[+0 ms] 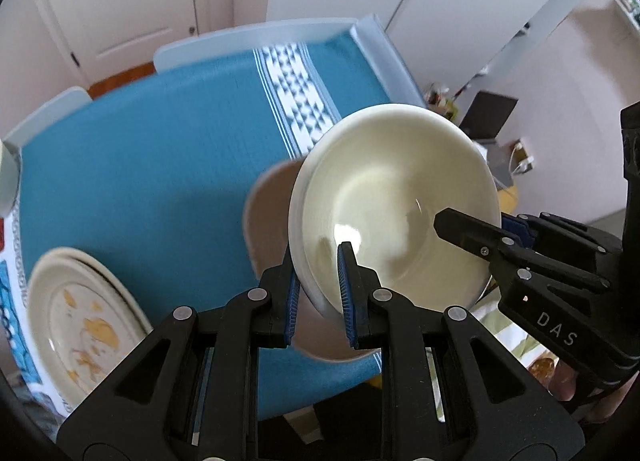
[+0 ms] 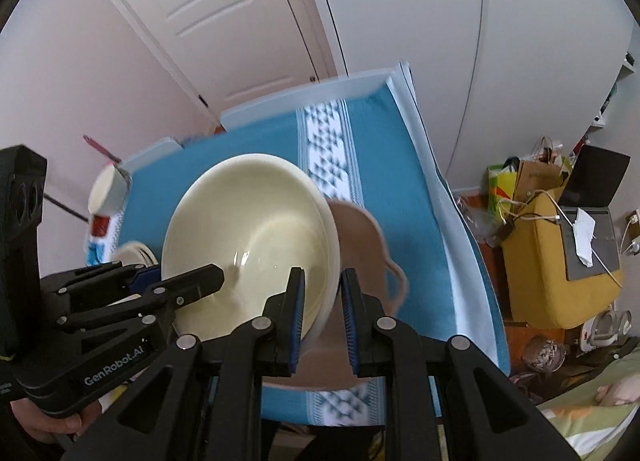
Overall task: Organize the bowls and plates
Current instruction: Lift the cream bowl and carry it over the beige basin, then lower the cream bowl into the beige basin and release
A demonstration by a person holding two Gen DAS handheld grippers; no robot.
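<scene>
Both grippers pinch opposite rim edges of the cream bowl [image 1: 396, 197]: left gripper [image 1: 320, 293] and right gripper [image 2: 322, 313], jaws nearly closed on it. The two-sided hold probably steadies it above the pink bowl [image 2: 360, 245] for nesting. Beyond, blue tablecloth [image 1: 140, 165].

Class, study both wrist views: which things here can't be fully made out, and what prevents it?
- Pink bowl: blurred, mostly hidden behind the cream bowl in both views.
- Dirty plates: count unclear, left view, blurred.
- Left tongs, right tongs: grip firmness on the cream rim not measurable.
</scene>
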